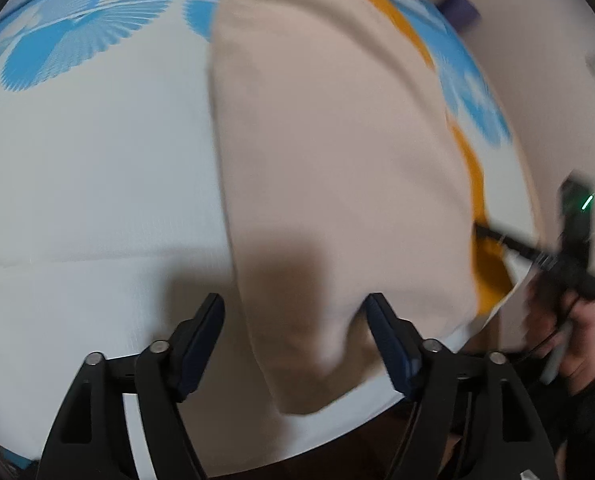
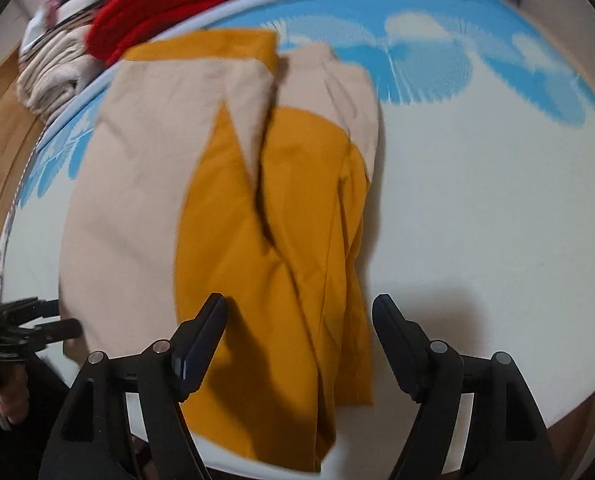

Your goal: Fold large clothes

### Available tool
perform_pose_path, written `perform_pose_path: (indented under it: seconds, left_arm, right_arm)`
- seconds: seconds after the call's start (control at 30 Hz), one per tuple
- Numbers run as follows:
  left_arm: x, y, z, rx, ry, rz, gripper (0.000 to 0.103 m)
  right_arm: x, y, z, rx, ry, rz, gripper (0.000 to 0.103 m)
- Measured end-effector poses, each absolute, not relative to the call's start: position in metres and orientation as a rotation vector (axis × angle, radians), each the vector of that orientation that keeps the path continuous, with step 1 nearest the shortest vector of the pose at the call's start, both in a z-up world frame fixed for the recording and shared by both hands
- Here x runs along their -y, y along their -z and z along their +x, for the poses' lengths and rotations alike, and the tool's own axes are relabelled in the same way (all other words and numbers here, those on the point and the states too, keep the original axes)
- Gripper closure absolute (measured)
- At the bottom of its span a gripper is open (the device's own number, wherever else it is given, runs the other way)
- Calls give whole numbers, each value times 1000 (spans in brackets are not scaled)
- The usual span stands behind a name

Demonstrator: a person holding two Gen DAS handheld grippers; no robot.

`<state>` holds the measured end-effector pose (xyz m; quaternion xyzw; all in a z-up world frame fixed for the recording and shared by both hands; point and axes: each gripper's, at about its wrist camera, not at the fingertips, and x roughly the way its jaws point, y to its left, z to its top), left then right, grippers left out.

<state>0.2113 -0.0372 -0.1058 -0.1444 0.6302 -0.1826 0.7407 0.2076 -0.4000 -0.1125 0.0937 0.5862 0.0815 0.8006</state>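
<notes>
White bedding with blue leaf prints covers the bed point(image 2: 477, 208), and one garment point(image 2: 257, 208) lies on it — beige on one side, mustard on the other, partly folded so both colours show. Its near end hangs over the bed's front edge. Two grippers hover above it. The left gripper point(image 1: 295, 340) has its jaws spread, the beige cloth showing between them without contact. The right gripper point(image 2: 299, 340) is likewise spread over the mustard panel, gripping nothing. Beyond the far edge sits one pile of clothes point(image 2: 57, 68) — a red piece point(image 2: 157, 8) on top of pale ones.
</notes>
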Motion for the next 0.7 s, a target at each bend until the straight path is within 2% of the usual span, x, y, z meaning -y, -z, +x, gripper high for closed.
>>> perform_pose_path:
  seconds: [0.23, 0.37, 0.43, 0.53, 0.63, 0.7]
  left_arm:
    - [0, 120, 252, -1379, 342, -595, 30]
    - [-10, 143, 272, -1417, 356, -736, 19]
    - [-8, 153, 279, -1428, 387, -769, 18]
    - [0, 161, 287, -1423, 445, -792, 21]
    - [6, 156, 293, -1400, 460, -744, 31]
    - [6, 147, 297, -1386, 450, -715, 44]
  right_arm:
    - [405, 144, 234, -1333, -208, 272, 28]
    - [395, 147, 236, -1333, -206, 225, 30]
    - [391, 148, 237, -1337, -226, 238, 47]
    - [383, 146, 236, -1335, -238, 251, 62]
    - [378, 145, 237, -1332, -247, 259, 74]
    - [373, 142, 239, -1321, -245, 255, 78]
